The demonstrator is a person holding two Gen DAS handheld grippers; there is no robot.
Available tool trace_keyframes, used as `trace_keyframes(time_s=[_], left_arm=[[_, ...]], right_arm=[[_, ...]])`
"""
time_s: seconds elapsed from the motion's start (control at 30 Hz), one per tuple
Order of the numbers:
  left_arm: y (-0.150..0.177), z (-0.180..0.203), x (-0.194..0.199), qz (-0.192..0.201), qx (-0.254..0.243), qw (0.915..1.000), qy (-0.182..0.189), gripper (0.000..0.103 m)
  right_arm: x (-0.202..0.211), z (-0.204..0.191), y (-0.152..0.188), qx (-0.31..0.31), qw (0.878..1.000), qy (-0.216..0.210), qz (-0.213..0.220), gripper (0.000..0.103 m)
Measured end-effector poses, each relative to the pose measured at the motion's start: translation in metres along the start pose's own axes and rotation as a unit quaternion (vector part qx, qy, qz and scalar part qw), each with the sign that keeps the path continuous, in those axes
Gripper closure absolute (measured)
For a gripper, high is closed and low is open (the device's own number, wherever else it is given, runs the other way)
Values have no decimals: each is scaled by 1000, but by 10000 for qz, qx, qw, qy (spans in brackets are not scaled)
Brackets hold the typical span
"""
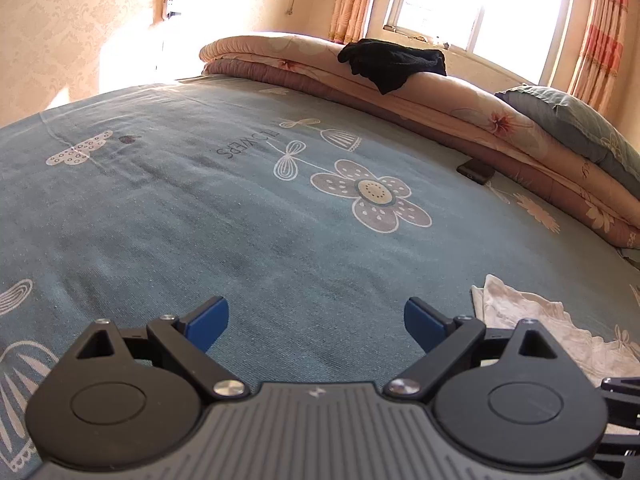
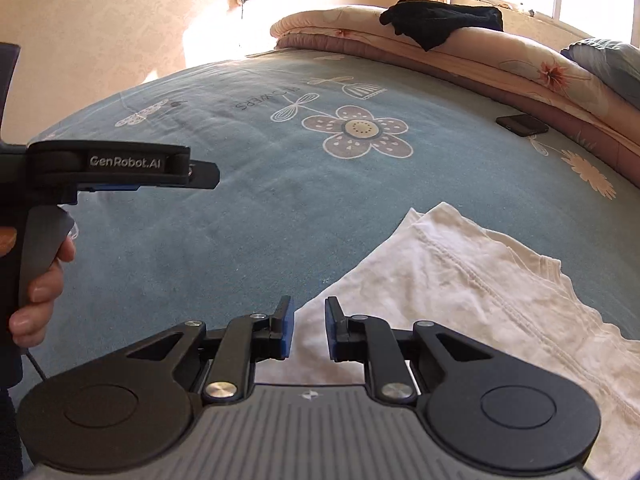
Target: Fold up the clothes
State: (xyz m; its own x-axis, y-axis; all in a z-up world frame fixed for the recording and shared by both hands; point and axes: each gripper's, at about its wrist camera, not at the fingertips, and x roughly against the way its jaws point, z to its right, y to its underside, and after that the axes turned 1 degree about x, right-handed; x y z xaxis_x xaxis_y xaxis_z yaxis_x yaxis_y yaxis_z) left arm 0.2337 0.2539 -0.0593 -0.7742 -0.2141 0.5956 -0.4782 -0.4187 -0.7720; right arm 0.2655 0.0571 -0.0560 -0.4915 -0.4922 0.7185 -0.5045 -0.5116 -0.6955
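A white garment point(image 2: 460, 280) lies crumpled on the blue flowered bed sheet point(image 2: 240, 208), in the lower right of the right wrist view. My right gripper point(image 2: 309, 314) hovers over its near left edge; the jaws stand a narrow gap apart and nothing is pinched between the pads. In the left wrist view a corner of the same white garment point(image 1: 520, 316) shows just right of my left gripper point(image 1: 316, 310), which is wide open and empty above bare sheet point(image 1: 200, 200). That left gripper point(image 2: 210, 176) also appears side-on at the left of the right wrist view, held by a hand point(image 2: 38, 292).
A folded peach quilt point(image 1: 280, 56) runs along the far side of the bed with a black garment point(image 1: 394, 62) draped on it. A dark phone point(image 1: 476, 171) lies on the sheet by the quilt. A grey-green pillow point(image 1: 568, 116) sits at the far right under the window.
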Motion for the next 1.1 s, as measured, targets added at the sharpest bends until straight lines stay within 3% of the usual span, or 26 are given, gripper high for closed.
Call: trace_keyframes(time_s=[0.07, 0.2, 0.33, 0.57, 0.7, 0.73, 0.83, 0.97, 1.07, 1.1], left_arm=[[0, 0, 0, 6, -15, 10000, 14, 8], [0, -1, 0, 2, 16, 10000, 17, 8], [0, 2, 0, -15, -50, 10000, 47, 8], [1, 7, 0, -25, -100, 9999, 79, 8], [2, 8, 0, -34, -129, 9998, 142, 8], [2, 9, 0, -34, -128, 9998, 149, 8], [2, 12, -1, -51, -174, 9997, 172, 8], [4, 20, 0, -56, -292, 9993, 246, 8], [5, 27, 2, -22, -378, 9988, 310, 8], [5, 29, 3, -14, -405, 9986, 328, 8]], right_arm=[[1, -9, 8, 47, 9998, 215, -14, 84], [-1, -23, 23, 69, 9998, 105, -144, 84], [-5, -37, 30, 343, 9989, 255, -212, 85], [3, -26, 25, -30, 9999, 49, -83, 83], [-1, -37, 29, -42, 9992, -357, -162, 79], [5, -35, 28, -30, 9996, -268, -45, 79], [25, -15, 26, -405, 9988, 124, 261, 78], [35, 18, 38, -958, 9929, 663, 225, 75], [32, 35, 53, -1404, 9879, 662, 32, 59], [31, 35, 58, -1494, 9877, 467, -54, 59]])
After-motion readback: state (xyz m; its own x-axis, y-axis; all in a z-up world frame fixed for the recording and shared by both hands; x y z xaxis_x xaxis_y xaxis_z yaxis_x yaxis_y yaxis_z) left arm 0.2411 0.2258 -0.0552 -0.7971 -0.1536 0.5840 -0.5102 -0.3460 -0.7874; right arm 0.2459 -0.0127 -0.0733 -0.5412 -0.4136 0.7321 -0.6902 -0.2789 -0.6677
